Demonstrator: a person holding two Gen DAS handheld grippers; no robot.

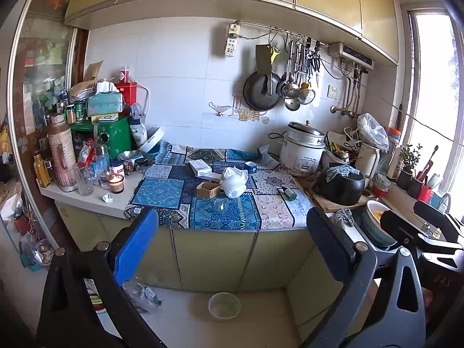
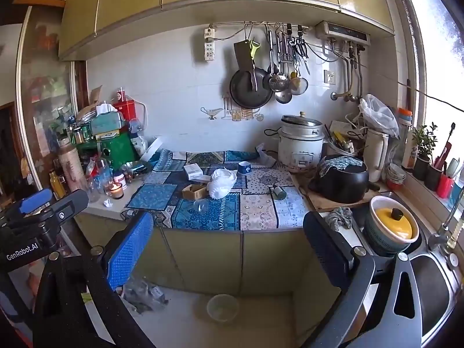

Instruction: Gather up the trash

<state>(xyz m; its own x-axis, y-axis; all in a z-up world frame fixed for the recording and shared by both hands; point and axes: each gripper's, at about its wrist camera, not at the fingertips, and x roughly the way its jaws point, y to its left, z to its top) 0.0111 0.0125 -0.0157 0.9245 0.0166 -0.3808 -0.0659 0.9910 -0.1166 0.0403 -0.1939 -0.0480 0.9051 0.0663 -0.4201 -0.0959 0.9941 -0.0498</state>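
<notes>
Both my tongs, left [image 1: 232,249] and right [image 2: 229,249], gape wide, grasping nothing. Ahead, well beyond them on the tabletop [image 1: 226,217], a small bottle [image 1: 288,193] lies flat, long axis pointing away-left, beside the white wad [image 1: 234,182].

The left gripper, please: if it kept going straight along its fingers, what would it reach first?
Probably the clear glass jar lying on its side near the patterned blue cloth's front edge; the open left gripper has nothing nearer, though depth is uncertain.
</notes>
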